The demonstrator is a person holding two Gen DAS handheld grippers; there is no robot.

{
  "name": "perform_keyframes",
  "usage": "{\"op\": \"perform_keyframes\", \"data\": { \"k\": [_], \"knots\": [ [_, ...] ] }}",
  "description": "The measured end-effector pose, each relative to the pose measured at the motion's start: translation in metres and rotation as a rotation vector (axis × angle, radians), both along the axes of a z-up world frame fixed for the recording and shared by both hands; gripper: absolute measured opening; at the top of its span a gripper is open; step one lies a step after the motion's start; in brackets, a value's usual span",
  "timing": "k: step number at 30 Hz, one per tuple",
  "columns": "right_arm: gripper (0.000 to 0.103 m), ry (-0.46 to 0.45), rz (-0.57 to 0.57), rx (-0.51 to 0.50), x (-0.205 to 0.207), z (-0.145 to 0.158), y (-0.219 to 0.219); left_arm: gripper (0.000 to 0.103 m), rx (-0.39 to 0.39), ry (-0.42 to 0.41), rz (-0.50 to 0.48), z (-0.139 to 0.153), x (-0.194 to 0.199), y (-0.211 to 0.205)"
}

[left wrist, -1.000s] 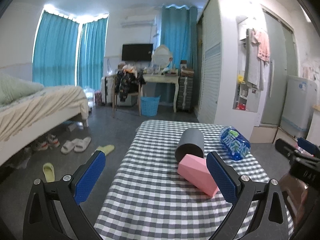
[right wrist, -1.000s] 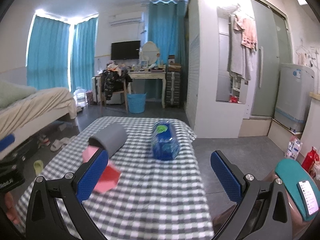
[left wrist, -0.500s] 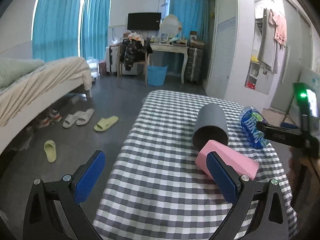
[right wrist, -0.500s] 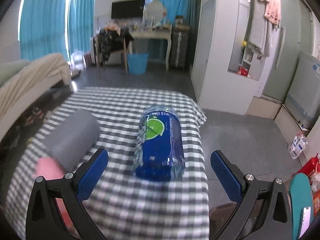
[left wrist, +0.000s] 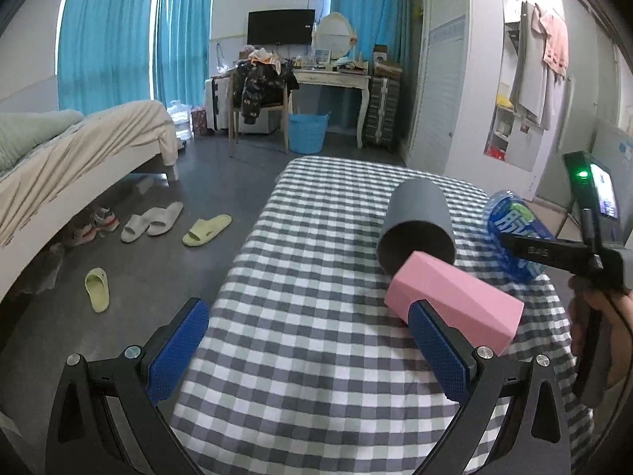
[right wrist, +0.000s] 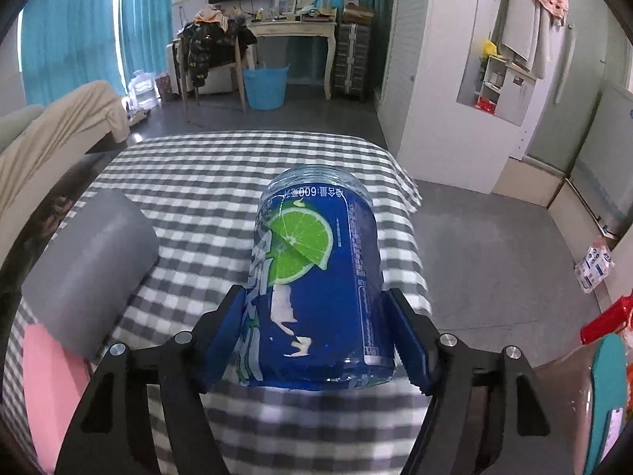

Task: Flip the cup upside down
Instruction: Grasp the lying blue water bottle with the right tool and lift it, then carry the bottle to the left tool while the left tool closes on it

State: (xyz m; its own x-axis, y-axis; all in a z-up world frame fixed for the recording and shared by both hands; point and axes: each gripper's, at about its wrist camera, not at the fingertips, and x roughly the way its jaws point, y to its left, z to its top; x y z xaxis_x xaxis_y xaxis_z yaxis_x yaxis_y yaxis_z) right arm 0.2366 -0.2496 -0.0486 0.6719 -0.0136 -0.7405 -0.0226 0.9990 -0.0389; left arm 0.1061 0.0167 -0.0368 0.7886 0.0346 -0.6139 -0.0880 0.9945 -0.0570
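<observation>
Blue cup (right wrist: 316, 277), a cut bottle with a lime label, lies on its side on the checked table (left wrist: 316, 348); its near end is hidden behind the right gripper (right wrist: 316, 340), jaws closed on it. Left gripper (left wrist: 308, 352) jaws wide, holding nothing. Grey cylinder (left wrist: 417, 225) touches pink block (left wrist: 455, 308), both cropped in right view. Bed (left wrist: 79, 150), slippers (left wrist: 154, 221) on floor.

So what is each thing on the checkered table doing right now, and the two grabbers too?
Blue cup: lying on its side, pinched between the right gripper's pads.
Grey cup: lying on its side, its open end touching the pink block.
Pink block: lying flat on the table.
Right gripper: closed on the blue cup.
Left gripper: open, holding nothing.
</observation>
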Motion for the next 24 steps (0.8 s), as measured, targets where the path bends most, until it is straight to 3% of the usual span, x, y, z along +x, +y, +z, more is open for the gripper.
{"op": "perform_keyframes", "data": {
  "k": [5, 10, 16, 24],
  "knots": [
    [0.07, -0.015, -0.002, -0.031, -0.046, 0.013, -0.001, 0.103, 0.031, 0.002, -0.008, -0.002, -0.01, -0.004],
    [0.07, -0.015, -0.004, -0.02, -0.126, 0.017, 0.01, 0.103, -0.009, -0.003, -0.027, 0.001, -0.025, -0.002],
    [0.07, -0.012, 0.044, 0.007, -0.215, 0.015, 0.052, 0.103, 0.013, -0.057, -0.022, 0.009, -0.05, -0.001],
    [0.07, 0.014, 0.142, 0.011, -0.253, 0.003, 0.106, 0.103, 0.014, -0.06, -0.025, 0.006, -0.075, 0.008]
  ]
}}
